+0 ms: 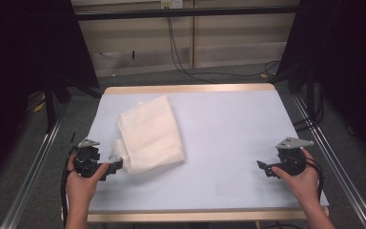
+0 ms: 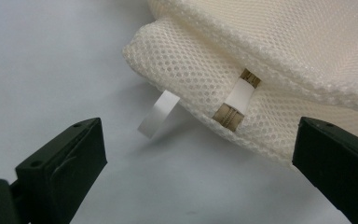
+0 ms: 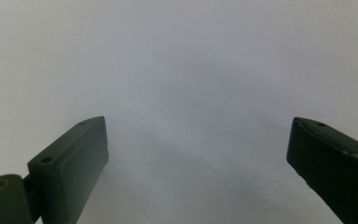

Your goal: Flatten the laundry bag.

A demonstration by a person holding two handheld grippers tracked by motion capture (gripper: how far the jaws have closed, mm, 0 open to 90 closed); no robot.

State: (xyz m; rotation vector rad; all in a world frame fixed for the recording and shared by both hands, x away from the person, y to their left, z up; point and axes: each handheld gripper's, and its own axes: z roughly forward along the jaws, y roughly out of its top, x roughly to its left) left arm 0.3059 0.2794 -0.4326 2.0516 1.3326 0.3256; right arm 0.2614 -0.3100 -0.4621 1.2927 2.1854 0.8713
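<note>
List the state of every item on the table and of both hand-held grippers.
Mesh cloth: folded, lying flat on the table, not gripped.
White tag: sticking out from the cloth's edge, free.
Left hand-held gripper: open, at the cloth's near corner.
Right hand-held gripper: open, over bare table.

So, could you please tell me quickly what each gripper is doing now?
Left gripper: open, holding nothing, jaws at the mesh bag.
Right gripper: open, holding nothing.

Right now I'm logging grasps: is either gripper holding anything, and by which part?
Nothing is held. The left gripper is open just short of the mesh cloth; the right gripper is open over bare table.
</note>
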